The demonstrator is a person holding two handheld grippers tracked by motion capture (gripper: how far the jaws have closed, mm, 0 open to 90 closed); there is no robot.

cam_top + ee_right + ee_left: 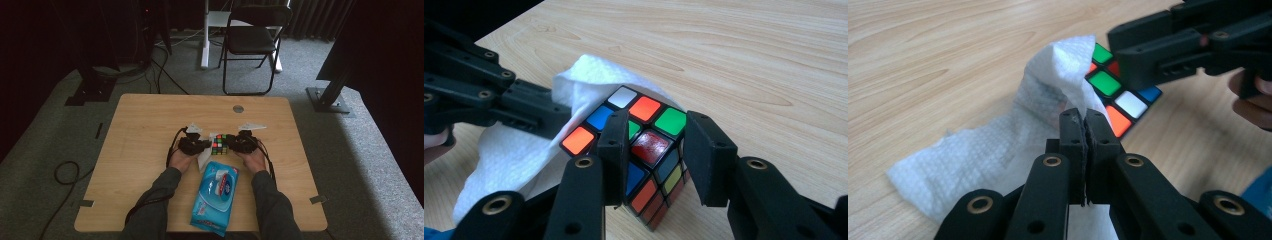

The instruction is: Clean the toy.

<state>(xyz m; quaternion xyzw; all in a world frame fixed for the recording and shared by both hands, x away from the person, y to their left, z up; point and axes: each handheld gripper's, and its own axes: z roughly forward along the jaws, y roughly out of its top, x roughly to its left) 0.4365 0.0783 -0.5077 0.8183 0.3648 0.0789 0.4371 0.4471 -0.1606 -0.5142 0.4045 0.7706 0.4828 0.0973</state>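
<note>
on the light wooden worktop, a blue plastic pack of wet wipes lies nearest the person, one wipe poking from its top. the left tongs are pinched tight on a crumpled white wipe draped against a multicoloured puzzle cube. the right tongs clamp the cube, whose red sticker looks smeared.

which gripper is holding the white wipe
The left gripper, shut on the white wipe. The right gripper clamps the puzzle cube instead.
</note>
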